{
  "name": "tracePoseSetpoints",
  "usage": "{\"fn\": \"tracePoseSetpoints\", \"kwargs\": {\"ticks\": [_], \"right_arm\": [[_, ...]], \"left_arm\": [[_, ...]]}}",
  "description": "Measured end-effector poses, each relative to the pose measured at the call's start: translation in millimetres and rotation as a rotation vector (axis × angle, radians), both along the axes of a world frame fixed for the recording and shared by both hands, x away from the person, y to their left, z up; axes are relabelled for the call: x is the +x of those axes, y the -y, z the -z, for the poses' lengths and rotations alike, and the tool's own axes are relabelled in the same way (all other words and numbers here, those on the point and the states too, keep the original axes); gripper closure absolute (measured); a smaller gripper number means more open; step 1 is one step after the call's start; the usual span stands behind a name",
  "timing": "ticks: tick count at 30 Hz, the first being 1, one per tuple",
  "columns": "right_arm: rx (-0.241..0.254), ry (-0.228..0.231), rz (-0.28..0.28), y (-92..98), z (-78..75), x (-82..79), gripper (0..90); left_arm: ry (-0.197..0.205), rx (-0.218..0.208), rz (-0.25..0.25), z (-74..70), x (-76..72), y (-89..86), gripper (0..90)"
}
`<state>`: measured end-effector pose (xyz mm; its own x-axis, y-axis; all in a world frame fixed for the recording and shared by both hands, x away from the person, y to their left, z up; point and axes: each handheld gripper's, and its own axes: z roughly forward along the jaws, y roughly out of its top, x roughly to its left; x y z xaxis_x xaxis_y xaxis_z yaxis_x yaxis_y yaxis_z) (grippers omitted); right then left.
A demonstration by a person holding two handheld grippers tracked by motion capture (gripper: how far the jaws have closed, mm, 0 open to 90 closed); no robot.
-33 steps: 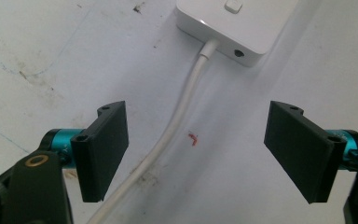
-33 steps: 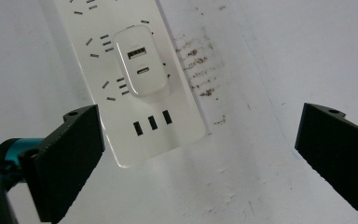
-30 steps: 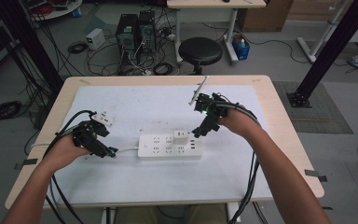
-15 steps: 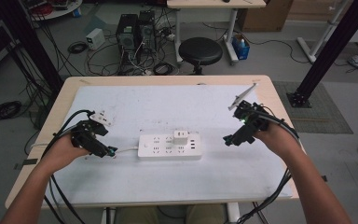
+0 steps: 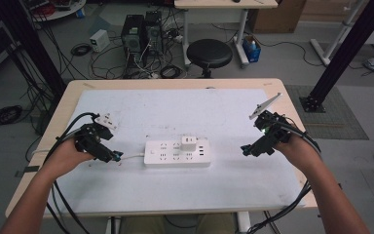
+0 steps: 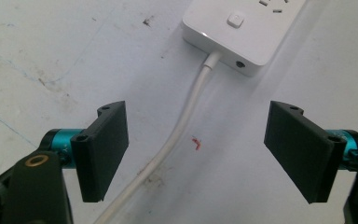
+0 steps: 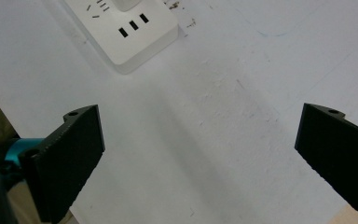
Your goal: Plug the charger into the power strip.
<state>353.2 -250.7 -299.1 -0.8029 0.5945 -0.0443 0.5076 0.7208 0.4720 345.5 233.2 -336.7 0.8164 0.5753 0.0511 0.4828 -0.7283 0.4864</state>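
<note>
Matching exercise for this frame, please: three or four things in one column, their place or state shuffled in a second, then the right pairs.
Things
1. white rectangular plastic power strip
2. small white plug adapter
3. thin white cable
4. right gripper

Places or states
A. runs on the table between the left gripper's open jaws
B. open, off the strip's right end
C. lies mid-table between both grippers
D. plugged into the strip's top

Pairs: 1-C, 2-D, 3-A, 4-B

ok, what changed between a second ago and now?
The right gripper drew away from the power strip toward the table's right side, jaws open and empty. The white adapter remains plugged into the strip. The left gripper stayed open astride the strip's cable; the strip hasn't shifted.
</note>
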Motion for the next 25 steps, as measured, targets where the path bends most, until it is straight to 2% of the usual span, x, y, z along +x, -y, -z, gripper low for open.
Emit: {"fn": "tracePoseSetpoints", "kwargs": {"ticks": [25], "right_arm": [[-0.001,-0.008,-0.001,-0.1,5.4,-0.3,0.6]], "left_arm": [[0.006,-0.003,-0.009,0.3,-1.9,-1.9,21.8]]}}
